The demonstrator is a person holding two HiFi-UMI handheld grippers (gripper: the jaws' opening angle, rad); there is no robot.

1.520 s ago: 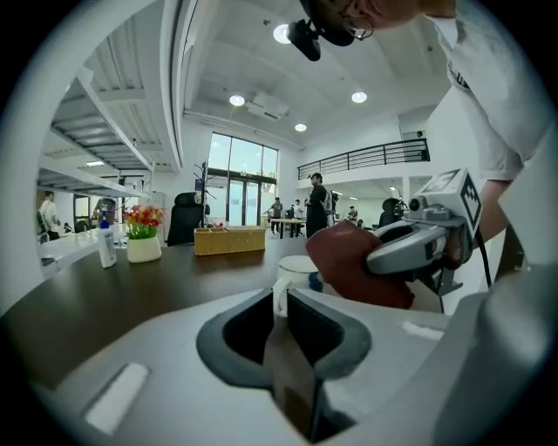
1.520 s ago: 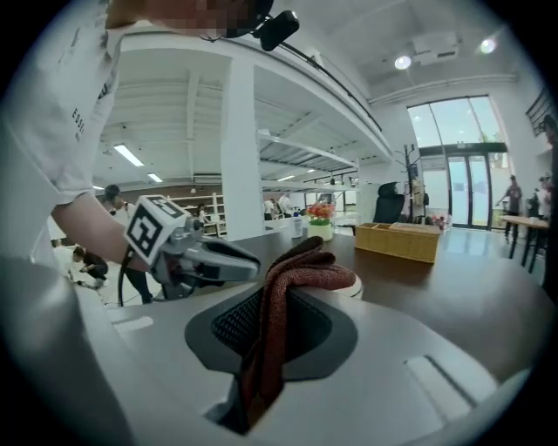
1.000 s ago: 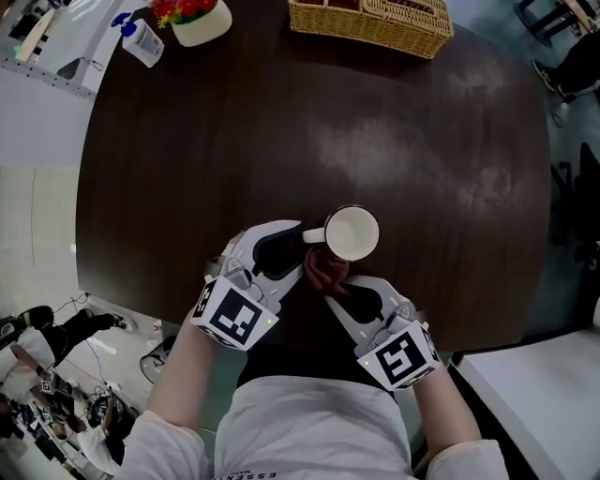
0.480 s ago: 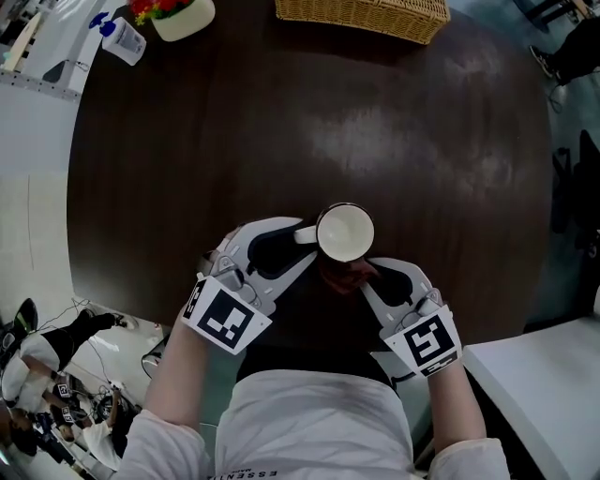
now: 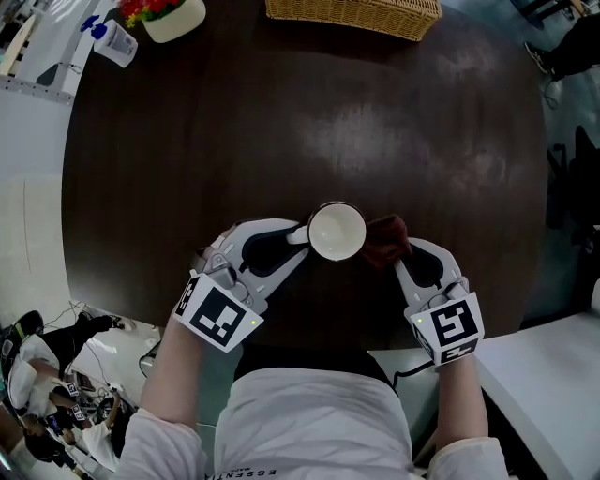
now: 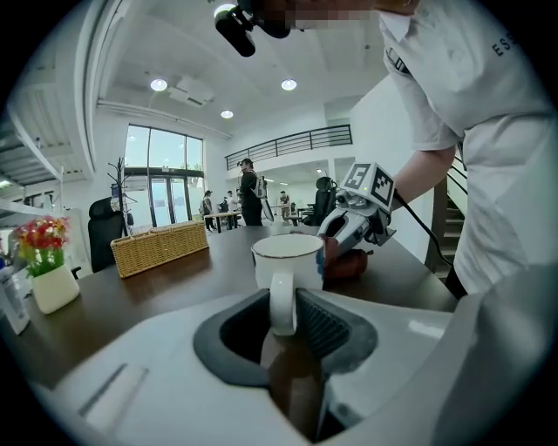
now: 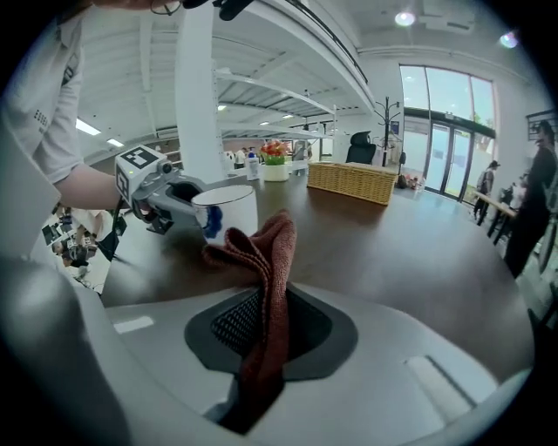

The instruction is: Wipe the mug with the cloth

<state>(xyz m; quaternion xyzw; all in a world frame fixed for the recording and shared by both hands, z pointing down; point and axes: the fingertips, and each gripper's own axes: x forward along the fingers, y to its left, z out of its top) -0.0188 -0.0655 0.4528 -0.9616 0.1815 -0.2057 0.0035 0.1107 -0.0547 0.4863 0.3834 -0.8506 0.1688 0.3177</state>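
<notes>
A white mug (image 5: 337, 231) stands upright near the front of the dark round table (image 5: 281, 131). My left gripper (image 5: 292, 244) is shut on the mug's handle (image 6: 282, 301), which sits between its ribbed pads. A dark red cloth (image 5: 384, 241) is pressed against the mug's right side, and my right gripper (image 5: 405, 260) is shut on it. In the right gripper view the cloth (image 7: 266, 287) bunches up out of the jaws toward the mug (image 7: 228, 209). The left gripper view has the mug (image 6: 288, 260) straight ahead with the cloth (image 6: 349, 261) behind it.
A wicker basket (image 5: 353, 14) sits at the table's far edge. A white pot of red flowers (image 5: 167, 16) and a small bottle (image 5: 111, 41) stand at the far left. The table's front edge lies just under both grippers.
My right gripper has carried the cloth from the mug's near side round to its right side. The mug and left gripper shifted slightly left.
</notes>
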